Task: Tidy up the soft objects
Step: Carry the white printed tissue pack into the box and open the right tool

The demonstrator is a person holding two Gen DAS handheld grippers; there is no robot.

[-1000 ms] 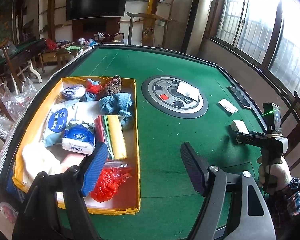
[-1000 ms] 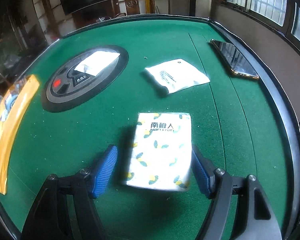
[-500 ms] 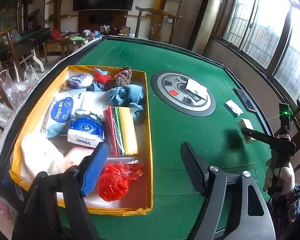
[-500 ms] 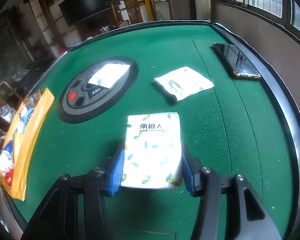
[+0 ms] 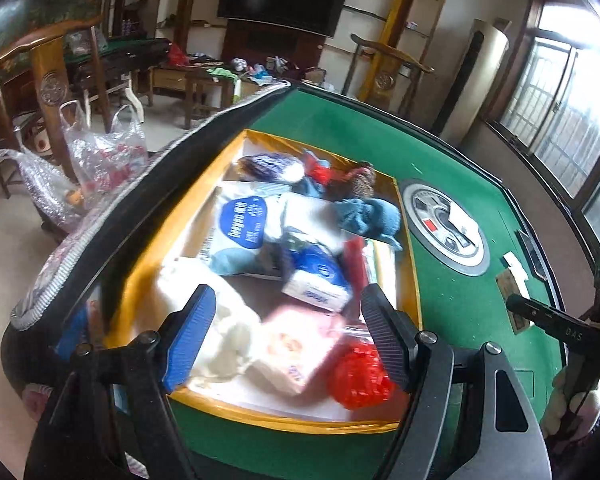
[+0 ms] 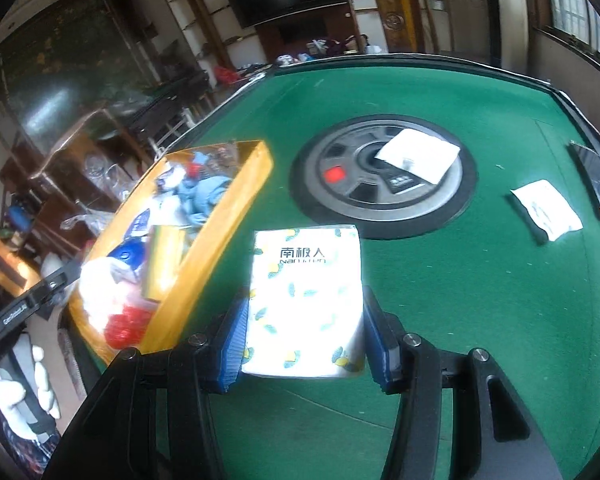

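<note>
Green table (image 6: 480,280) with yellow box (image 6: 204,248)

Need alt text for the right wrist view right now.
The right claw grips a white tissue pack with a lemon print above the green table. A yellow box full of soft items sits to its left.
</note>
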